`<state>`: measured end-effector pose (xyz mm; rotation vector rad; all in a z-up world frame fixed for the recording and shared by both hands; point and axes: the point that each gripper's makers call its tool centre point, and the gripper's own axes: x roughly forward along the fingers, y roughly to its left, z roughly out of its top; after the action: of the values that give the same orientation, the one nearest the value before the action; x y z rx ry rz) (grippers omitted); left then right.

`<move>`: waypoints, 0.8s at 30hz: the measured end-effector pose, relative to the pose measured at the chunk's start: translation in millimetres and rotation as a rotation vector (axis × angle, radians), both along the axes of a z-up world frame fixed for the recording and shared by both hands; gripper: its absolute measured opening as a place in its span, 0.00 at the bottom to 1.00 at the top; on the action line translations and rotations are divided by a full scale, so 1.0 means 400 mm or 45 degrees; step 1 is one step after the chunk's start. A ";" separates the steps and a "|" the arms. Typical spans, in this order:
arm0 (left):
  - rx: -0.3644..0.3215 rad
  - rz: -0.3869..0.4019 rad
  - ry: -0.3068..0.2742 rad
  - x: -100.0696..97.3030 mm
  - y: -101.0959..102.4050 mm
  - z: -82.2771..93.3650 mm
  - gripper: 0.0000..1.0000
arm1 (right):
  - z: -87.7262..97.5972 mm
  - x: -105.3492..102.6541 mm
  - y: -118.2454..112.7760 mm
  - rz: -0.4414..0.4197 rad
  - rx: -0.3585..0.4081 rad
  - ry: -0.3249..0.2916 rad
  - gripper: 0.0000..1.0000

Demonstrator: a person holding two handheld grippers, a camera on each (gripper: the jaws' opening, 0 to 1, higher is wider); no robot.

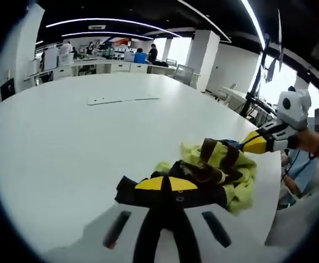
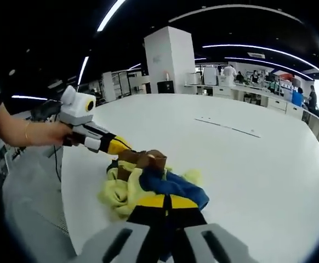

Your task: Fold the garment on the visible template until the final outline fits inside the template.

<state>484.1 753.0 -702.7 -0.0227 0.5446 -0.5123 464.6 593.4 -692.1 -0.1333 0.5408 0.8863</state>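
A crumpled garment in yellow, blue and brown lies bunched near the edge of a white table. In the left gripper view my left gripper has its yellow-tipped jaws shut on a dark fold of it. My right gripper comes in from the right and grips the far side. In the right gripper view my right gripper is shut on the garment at its blue part, and the left gripper bites the brown part. A thin pale template outline lies farther out on the table.
The table edge runs just beside the garment, with floor below it. A hand holds the left gripper. Behind the table stand a white pillar, desks and several people.
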 end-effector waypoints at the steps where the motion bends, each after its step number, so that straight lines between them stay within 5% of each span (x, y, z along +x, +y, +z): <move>1: 0.031 0.003 -0.021 0.002 0.007 0.010 0.00 | 0.009 0.007 -0.003 -0.010 0.006 -0.018 0.00; 4: 0.081 0.009 -0.078 0.010 0.019 0.048 0.00 | 0.038 0.030 -0.015 -0.053 0.036 -0.048 0.00; 8: -0.059 0.057 -0.107 0.027 0.016 0.115 0.00 | 0.064 0.057 -0.033 -0.085 0.064 -0.066 0.00; 12: -0.045 0.071 -0.161 0.051 0.030 0.164 0.00 | 0.090 0.092 -0.052 -0.114 0.103 -0.063 0.00; 24: -0.050 0.143 -0.223 0.146 0.092 0.231 0.00 | 0.164 0.218 -0.102 -0.179 0.125 -0.111 0.00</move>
<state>542.4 789.8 -610.5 -0.0448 0.3595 -0.4111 551.9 552.7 -626.4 -0.0437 0.4191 0.7649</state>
